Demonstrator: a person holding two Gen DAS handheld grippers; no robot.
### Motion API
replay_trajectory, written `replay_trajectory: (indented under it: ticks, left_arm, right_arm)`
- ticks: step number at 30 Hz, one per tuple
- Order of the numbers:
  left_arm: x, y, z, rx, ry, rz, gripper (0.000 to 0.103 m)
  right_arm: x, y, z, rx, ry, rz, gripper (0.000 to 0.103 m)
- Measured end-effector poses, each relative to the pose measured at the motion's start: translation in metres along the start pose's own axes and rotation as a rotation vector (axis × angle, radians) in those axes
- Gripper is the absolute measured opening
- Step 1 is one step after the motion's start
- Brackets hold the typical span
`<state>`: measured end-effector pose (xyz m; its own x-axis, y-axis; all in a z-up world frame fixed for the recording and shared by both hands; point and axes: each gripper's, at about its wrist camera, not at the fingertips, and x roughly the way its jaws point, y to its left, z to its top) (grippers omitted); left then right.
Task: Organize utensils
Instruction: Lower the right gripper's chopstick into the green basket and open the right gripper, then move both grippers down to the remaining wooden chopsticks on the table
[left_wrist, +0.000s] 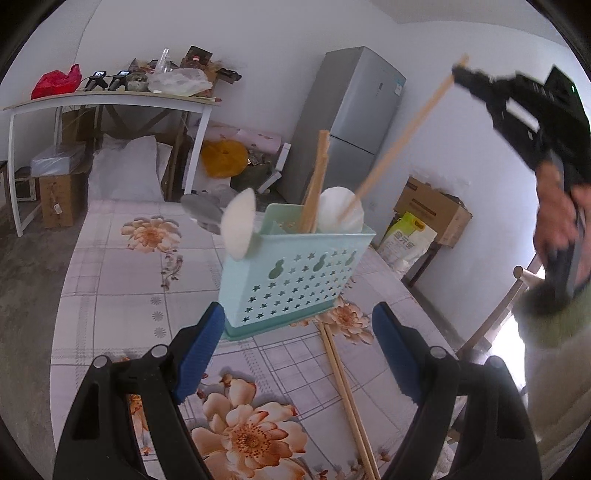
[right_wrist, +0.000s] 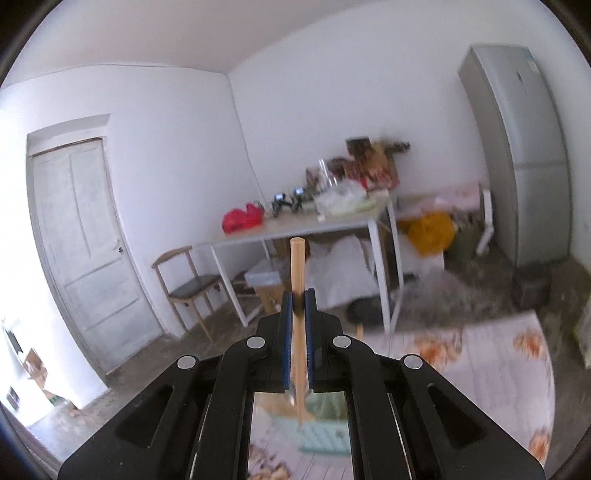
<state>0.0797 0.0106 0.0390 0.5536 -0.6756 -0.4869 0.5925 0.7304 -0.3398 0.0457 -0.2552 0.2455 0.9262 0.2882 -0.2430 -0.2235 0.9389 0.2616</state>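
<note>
A pale green utensil holder (left_wrist: 291, 273) with star cut-outs stands on the flowered table. Two white spoons (left_wrist: 241, 229) and several wooden chopsticks (left_wrist: 316, 184) stick out of it. My left gripper (left_wrist: 297, 350) hangs open just in front of the holder, touching nothing. High at the upper right, my right gripper (left_wrist: 460, 74) is shut on one chopstick (left_wrist: 402, 140), whose lower end slants down toward the holder's top. In the right wrist view the right gripper (right_wrist: 298, 295) clamps that chopstick (right_wrist: 297, 266) between its blue pads, with the holder (right_wrist: 325, 432) blurred far below.
Two more chopsticks (left_wrist: 347, 391) lie on the flowered tablecloth (left_wrist: 122, 280) to the right of the holder. A person's hand (left_wrist: 561, 218) grips the right tool. Behind stand a cluttered white desk (left_wrist: 110, 99), a grey fridge (left_wrist: 351, 122) and cardboard boxes (left_wrist: 432, 206).
</note>
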Motion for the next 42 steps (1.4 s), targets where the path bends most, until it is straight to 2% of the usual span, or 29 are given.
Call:
replay_trajectory:
  ticks: [6,12,16,19,22,24,26,30,32,35,38,42]
  left_arm:
    - [-0.004,0.008,-0.002,-0.007,0.003,0.016,0.08]
    - [-0.002,0.012,-0.004,-0.016,0.018,0.038,0.08]
    - [0.007,0.009,-0.006,0.029,0.055,0.114,0.08]
    - [0.014,0.009,-0.009,0.046,0.084,0.141,0.08]
    - [0.02,0.012,-0.011,0.035,0.111,0.149,0.08]
    - [0.024,0.014,-0.013,0.031,0.13,0.163,0.081]
    - [0.029,0.015,-0.014,0.028,0.149,0.178,0.081]
    - [0.043,0.018,-0.018,0.019,0.211,0.229,0.081]
    - [0.049,0.018,-0.02,0.019,0.24,0.253,0.081]
    - [0.059,0.013,-0.023,0.04,0.285,0.302,0.081]
    - [0.066,0.008,-0.026,0.063,0.312,0.346,0.082]
    - [0.069,0.003,-0.03,0.08,0.329,0.396,0.082]
  right_arm:
    - [0.016,-0.001,0.008,-0.035,-0.02,-0.026,0.005]
    - [0.037,-0.009,-0.017,-0.044,0.016,-0.078,0.005]
    - [0.055,-0.024,-0.045,-0.01,0.086,-0.108,0.006]
    - [0.065,-0.034,-0.065,0.023,0.173,-0.138,0.007]
    - [0.06,-0.042,-0.075,0.045,0.215,-0.19,0.017]
    - [0.047,-0.047,-0.075,0.069,0.195,-0.213,0.034]
    - [0.027,-0.052,-0.074,0.092,0.157,-0.237,0.04]
    - [-0.008,-0.063,-0.083,0.144,0.119,-0.284,0.043]
    - [-0.022,-0.067,-0.099,0.184,0.132,-0.292,0.043]
    - [-0.015,-0.07,-0.136,0.24,0.25,-0.274,0.043]
    - [0.008,-0.066,-0.189,0.305,0.442,-0.255,0.043]
    - [0.031,-0.058,-0.244,0.391,0.631,-0.227,0.036]
